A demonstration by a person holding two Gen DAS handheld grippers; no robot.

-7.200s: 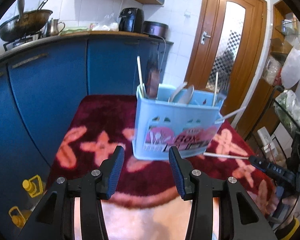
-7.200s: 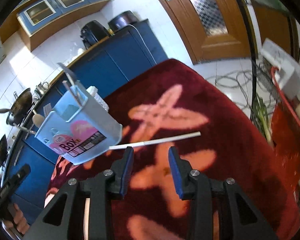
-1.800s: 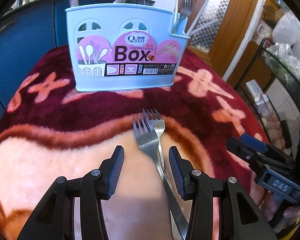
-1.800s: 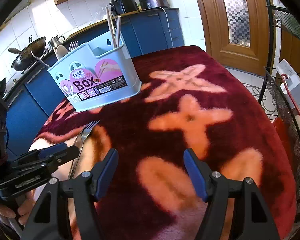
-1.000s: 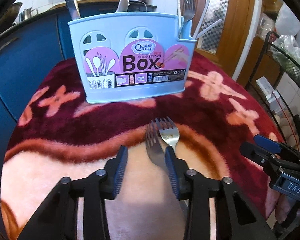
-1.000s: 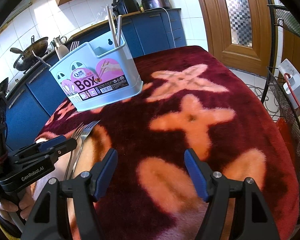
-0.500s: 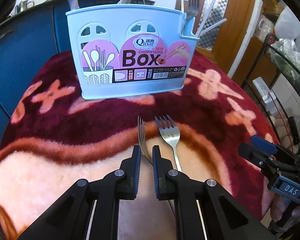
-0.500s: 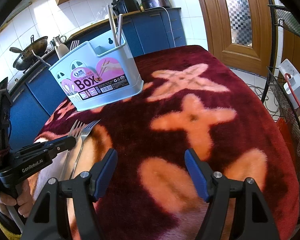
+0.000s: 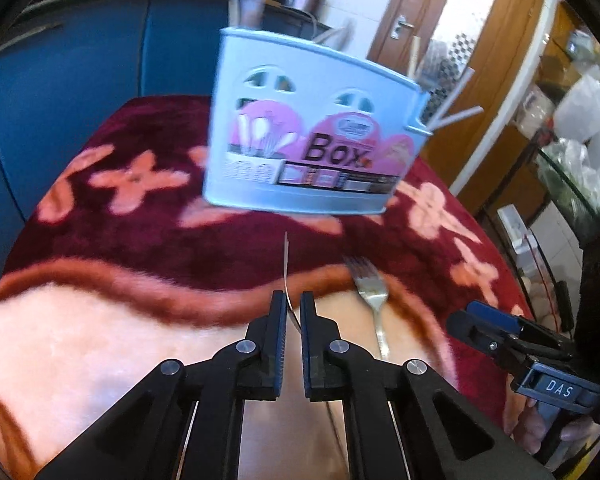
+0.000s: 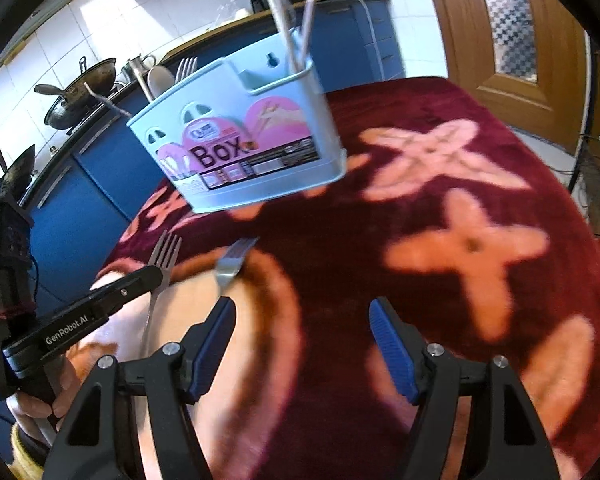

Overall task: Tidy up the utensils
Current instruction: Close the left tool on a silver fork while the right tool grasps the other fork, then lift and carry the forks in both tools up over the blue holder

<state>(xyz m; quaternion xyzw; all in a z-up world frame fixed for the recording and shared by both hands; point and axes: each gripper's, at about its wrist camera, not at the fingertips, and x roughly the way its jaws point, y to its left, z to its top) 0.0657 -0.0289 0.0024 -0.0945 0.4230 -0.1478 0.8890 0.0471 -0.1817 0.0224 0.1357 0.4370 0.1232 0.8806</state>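
A light blue utensil box (image 9: pixel 312 148) (image 10: pixel 244 152) stands on the red flowered cloth (image 9: pixel 148 232), with spoons, a fork and chopsticks in it. My left gripper (image 9: pixel 293 300) (image 10: pixel 152 276) is closing on the neck of a steel fork (image 9: pixel 286 260) (image 10: pixel 162 256), pads pressing it; the fork stands on edge, tines toward the box. A second fork (image 9: pixel 370 292) (image 10: pixel 232 260) lies flat on the cloth just right of it. My right gripper (image 10: pixel 300 320) (image 9: pixel 472 320) hovers close behind that fork, jaws wide and closing slightly, nothing between them.
Blue kitchen cabinets (image 9: pixel 80 60) run behind the table, with woks (image 10: pixel 80 92) and appliances on the counter. A wooden door (image 10: pixel 512 32) is at the back right. A wire rack with bags (image 9: pixel 580 140) stands beyond the table's right edge.
My left jaws went from half open around the left fork to shut on it, and the fork turned on edge. My right gripper moved closer to the second fork.
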